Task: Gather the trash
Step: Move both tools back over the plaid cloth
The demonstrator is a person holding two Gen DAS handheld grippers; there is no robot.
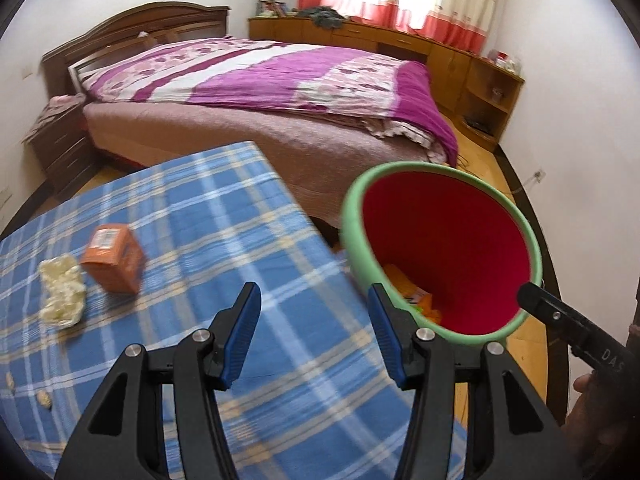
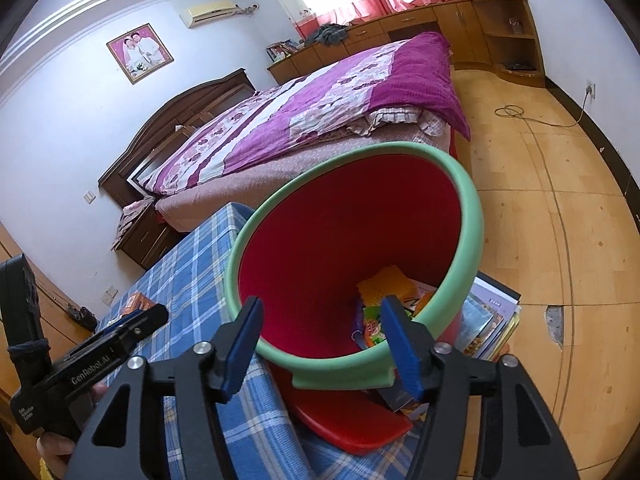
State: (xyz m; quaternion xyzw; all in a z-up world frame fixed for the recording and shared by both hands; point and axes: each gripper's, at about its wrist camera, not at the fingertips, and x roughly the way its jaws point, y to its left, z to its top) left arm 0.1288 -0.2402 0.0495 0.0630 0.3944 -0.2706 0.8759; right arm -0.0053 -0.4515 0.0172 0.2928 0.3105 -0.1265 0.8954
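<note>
Right now my right gripper (image 2: 320,344) stands with its jaws apart and nothing between the pads, poised over the near rim of the bin (image 2: 468,216), a red pail with a green rim. Its right finger (image 2: 400,344) sits just inside the rim, the left one just outside. My left gripper (image 1: 314,336) is also released and empty, hanging over the blue checked tablecloth (image 1: 192,216).

Only the right view looks down into the bin: colourful wrappers (image 2: 374,326) and a yellow piece lie at the bottom. It also shows a red lid (image 2: 352,428) under the bin and a stack of books (image 2: 492,316) beside it on the wooden floor (image 2: 560,240). Only the left view shows what lies on the table: an orange box (image 1: 114,258) and a crumpled white wad (image 1: 62,290) touching it, both left of and beyond the left gripper, well apart from the bin, with small scraps (image 1: 44,399) near the cloth's left edge.

Both grippers point downward and forward. A hand shows at each handle. Beyond the table stands a bed (image 1: 260,80) with a purple cover.
</note>
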